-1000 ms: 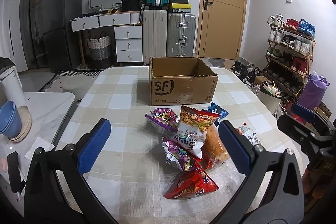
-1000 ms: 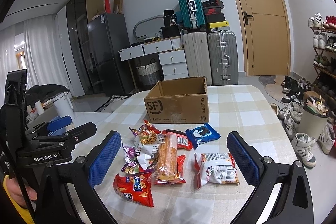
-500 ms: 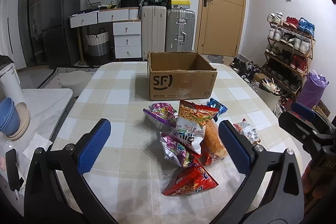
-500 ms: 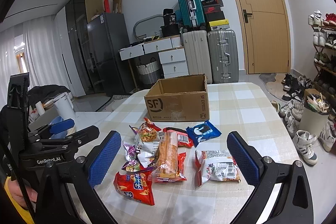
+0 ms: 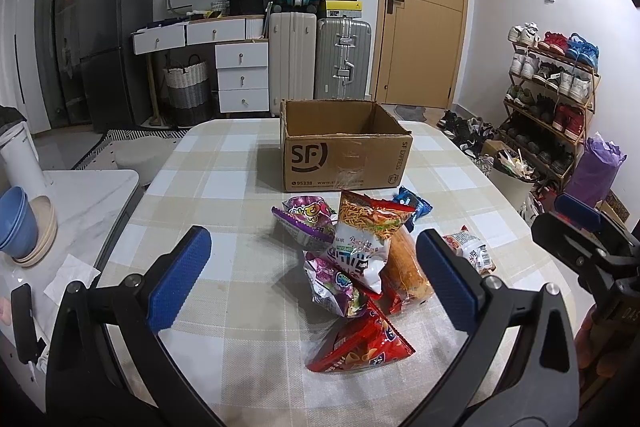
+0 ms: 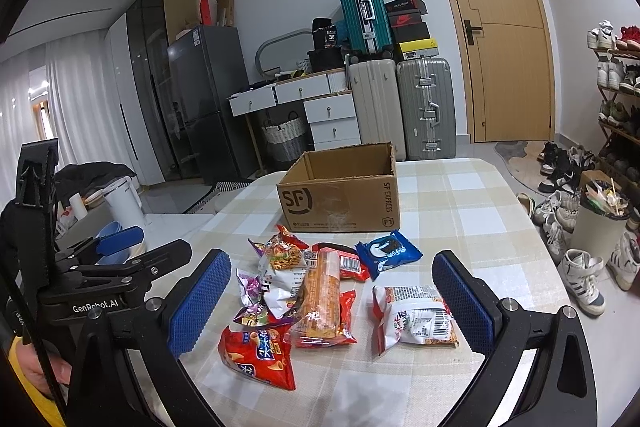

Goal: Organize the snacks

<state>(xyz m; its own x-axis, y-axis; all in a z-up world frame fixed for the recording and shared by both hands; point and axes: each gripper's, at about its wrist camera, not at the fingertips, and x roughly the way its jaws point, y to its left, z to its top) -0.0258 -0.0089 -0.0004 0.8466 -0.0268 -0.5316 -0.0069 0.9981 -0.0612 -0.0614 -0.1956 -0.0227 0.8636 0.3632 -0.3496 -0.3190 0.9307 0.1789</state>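
Several snack packets lie in a heap on the checked tablecloth (image 5: 224, 187) in front of an open, empty cardboard box (image 5: 346, 155) (image 6: 340, 197). Nearest is a red chip bag (image 5: 360, 345) (image 6: 260, 355). Behind it are a purple bag (image 5: 332, 281), a noodle packet (image 5: 366, 239), an orange packet (image 6: 322, 301), a blue cookie pack (image 6: 386, 251) and a white-and-red packet (image 6: 416, 319). My left gripper (image 5: 316, 283) hovers open over the near part of the heap. My right gripper (image 6: 330, 307) is open too, above the orange and white-and-red packets. Neither holds anything.
A white side table (image 5: 80, 203) with stacked bowls (image 5: 24, 227) and a kettle (image 5: 18, 159) stands left of the table. A shoe rack (image 5: 552, 95) and a bin (image 6: 600, 223) are on the right. Suitcases (image 5: 320, 59), drawers and a door fill the back wall.
Both grippers have drifted slightly forward toward the snacks, staying open. The snacks and the box have not moved.
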